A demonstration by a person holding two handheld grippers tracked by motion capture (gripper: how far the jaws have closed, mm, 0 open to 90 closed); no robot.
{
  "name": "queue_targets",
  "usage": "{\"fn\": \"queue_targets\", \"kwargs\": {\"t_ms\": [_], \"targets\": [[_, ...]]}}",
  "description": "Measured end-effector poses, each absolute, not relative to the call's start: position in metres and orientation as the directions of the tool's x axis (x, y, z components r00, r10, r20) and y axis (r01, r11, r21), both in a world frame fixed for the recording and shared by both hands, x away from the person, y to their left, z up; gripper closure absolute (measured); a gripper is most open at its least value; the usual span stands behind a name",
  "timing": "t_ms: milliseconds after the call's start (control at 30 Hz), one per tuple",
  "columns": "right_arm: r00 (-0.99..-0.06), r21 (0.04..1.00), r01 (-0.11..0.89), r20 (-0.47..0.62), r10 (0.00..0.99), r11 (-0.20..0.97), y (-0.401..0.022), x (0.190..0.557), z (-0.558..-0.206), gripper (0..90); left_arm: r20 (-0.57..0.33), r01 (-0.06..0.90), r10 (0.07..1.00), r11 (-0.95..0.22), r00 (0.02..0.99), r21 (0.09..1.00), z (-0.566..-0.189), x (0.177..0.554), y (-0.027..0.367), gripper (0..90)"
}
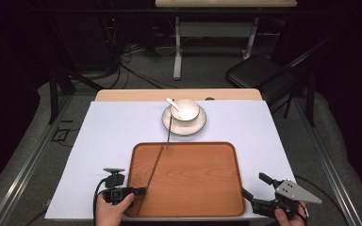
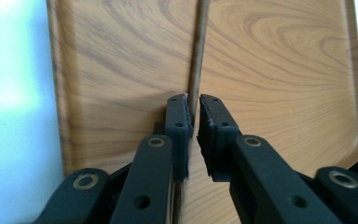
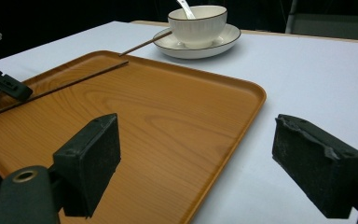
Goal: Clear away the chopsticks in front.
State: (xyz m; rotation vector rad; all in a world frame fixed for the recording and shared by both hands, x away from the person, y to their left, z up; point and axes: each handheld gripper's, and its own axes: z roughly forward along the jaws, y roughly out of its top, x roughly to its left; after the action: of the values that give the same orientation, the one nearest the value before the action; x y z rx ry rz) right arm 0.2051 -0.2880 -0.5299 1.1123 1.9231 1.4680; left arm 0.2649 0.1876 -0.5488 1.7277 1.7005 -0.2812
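Left tool (image 2: 194,122) barely parted astride thin brown wooden chopstick (image 2: 196,56) on orange wooden tray (image 1: 202,181), seven o'clock; right tool (image 3: 200,163) released, five o'clock.

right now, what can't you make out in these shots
- Left gripper view: whether the left gripper squeezes the chopstick between its pads; the gap is too thin to judge.
- Right gripper view: the handle of the spoon, cut off by the top edge; the inside of the bowl, hidden by its wall.
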Motion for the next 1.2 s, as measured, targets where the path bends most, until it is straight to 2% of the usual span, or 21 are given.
{"fn": "queue_targets", "kwargs": {"t_ms": [400, 933, 1200], "targets": [[-0.558, 0.944, 0.317, 0.107, 0.823, 0.092, -0.288, 0.206, -0.53, 14.4, -0.594, 0.941, 0.795, 0.096, 0.124, 0.324, -0.548, 0.265, 0.188, 79.7], [-0.557, 0.944, 0.319, 0.11, 0.823, 0.09, -0.288, 0.206, -0.53, 14.4, -0.604, 0.921, 0.779, 0.096, 0.167, 0.379, -0.529, 0.276, 0.191, 60.3], [-0.557, 0.943, 0.319, 0.109, 0.823, 0.091, -0.288, 0.206, -0.53, 14.4, -0.581, 0.897, 0.788, 0.087, 0.204, 0.434, -0.515, 0.289, 0.189, 55.2]]}}
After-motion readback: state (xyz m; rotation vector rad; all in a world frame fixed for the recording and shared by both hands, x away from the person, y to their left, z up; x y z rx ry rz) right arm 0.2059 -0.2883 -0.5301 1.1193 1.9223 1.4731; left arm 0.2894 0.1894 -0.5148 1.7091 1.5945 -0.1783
